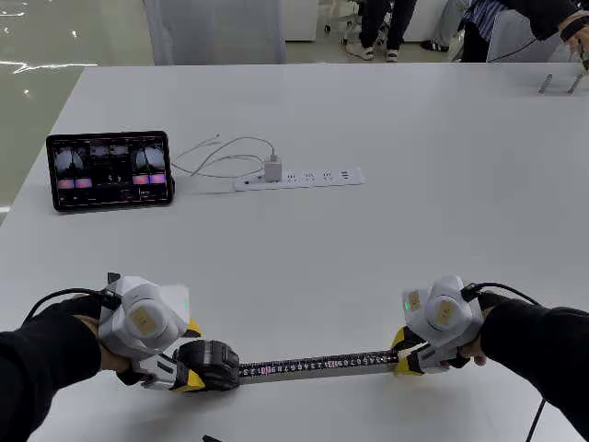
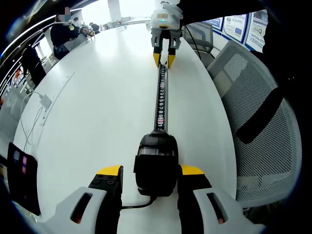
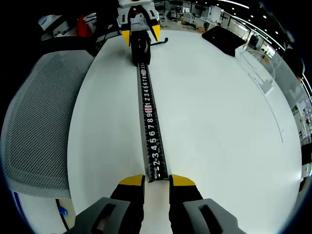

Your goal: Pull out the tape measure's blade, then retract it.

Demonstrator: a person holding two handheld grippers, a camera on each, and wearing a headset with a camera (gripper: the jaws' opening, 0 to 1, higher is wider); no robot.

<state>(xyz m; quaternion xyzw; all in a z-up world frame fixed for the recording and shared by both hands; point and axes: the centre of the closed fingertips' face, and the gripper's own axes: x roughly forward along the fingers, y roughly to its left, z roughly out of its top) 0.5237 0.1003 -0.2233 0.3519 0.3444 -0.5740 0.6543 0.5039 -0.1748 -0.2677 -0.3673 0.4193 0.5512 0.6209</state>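
At lower left of the head view, the left gripper [image 1: 195, 359] clamps the tape measure's case [image 1: 212, 365]; the blade [image 1: 317, 365] runs rightward over the table [image 1: 368, 230] to the right gripper [image 1: 402, 354], pinching its tip. Best held taut and straight, with the case steady

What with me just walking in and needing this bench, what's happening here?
A person is working a tape measure at a white table with a gripper in each hand. The left gripper clamps the black case, and the right gripper pinches the end of the blade. The blade is pulled out and lies flat on the table between them. It has not yet been retracted.
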